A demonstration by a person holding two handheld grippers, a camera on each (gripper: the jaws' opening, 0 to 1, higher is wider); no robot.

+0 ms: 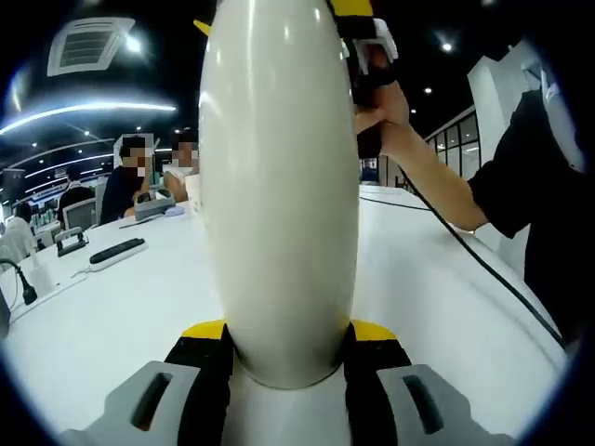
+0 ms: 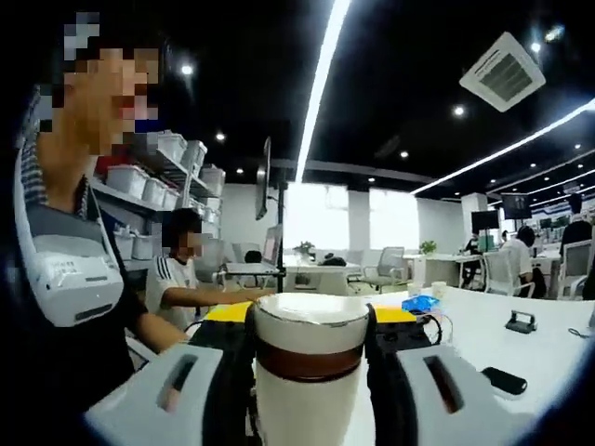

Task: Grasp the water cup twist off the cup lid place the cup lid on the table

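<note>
My left gripper [image 1: 284, 358] is clamped on the lower body of the water cup [image 1: 279, 186], its yellow-tipped jaws pressed against the white wall on either side; the cup rises upright above the white table [image 1: 121, 316], and beyond the cup's right edge a person's hand [image 1: 386, 116] holds the right gripper [image 1: 364, 46] up at the cup's top; in the right gripper view, that gripper [image 2: 309, 348] has its jaws closed on the cup lid [image 2: 311, 339], a white cap with a brown band, seated on the cup; I judge the grasp made and the twisting-off in hand, the lid apparently not yet off; next I would hold the left steady and rotate the right about the cup's axis.
</note>
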